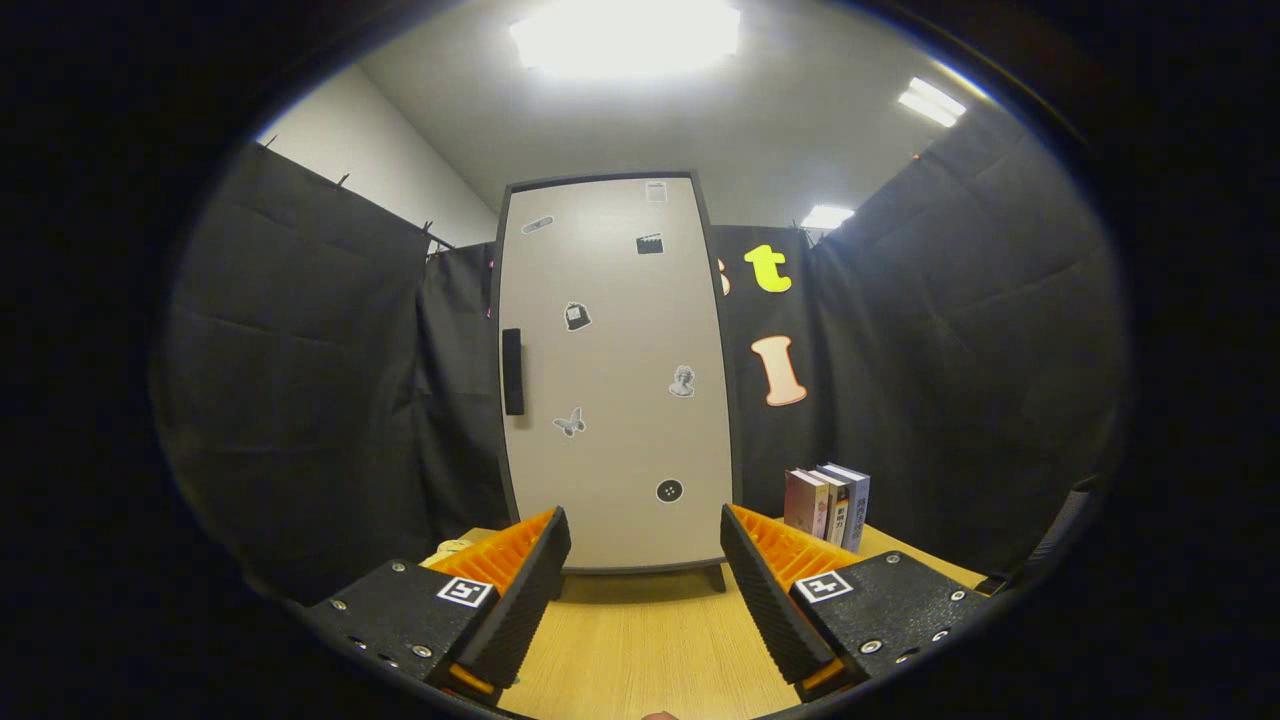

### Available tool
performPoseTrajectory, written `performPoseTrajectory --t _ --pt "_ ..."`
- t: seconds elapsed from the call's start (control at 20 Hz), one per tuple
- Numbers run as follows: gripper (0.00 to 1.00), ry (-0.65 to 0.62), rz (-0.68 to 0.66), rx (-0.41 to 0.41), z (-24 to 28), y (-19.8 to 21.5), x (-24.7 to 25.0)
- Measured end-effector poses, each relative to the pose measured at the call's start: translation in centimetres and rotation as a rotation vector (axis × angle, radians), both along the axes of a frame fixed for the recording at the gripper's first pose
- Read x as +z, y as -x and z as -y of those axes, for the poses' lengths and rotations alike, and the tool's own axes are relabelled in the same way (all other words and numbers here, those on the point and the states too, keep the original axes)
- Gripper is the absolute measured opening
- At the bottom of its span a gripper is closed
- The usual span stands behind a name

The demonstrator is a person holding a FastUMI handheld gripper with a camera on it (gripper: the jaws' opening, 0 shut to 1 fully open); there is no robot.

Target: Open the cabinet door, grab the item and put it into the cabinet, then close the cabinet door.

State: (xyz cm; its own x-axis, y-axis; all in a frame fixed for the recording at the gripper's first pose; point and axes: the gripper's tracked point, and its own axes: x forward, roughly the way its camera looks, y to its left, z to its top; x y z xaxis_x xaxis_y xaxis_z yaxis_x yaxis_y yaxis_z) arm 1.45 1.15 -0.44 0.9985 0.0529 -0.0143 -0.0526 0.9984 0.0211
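Your gripper [645,560] is spread wide apart, holding nothing, above a light wooden table [650,640]. Straight beyond the fingers stands the tall beige cabinet [615,380], door closed, dark vertical handle [512,371] on its left edge. Right of the cabinet, a few upright books [828,505]. Left of its base, something pale, possibly the item [450,547].

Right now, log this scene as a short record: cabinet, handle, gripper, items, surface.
cabinet: tall cabinet standing upright on the table, beyond the fingers, door shut
handle: dark vertical handle on the door's left edge
stickers: several small stickers scattered over the door
gripper: gripper open, holding nothing, fingers apart and facing the door
items: books upright, right of the cabinet
surface: wooden table
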Motion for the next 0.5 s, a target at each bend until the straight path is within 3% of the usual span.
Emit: performPoseTrajectory --t 0.5 --pt "0.94 -0.039 0.03 0.059 -4.0 -5.3 5.0"
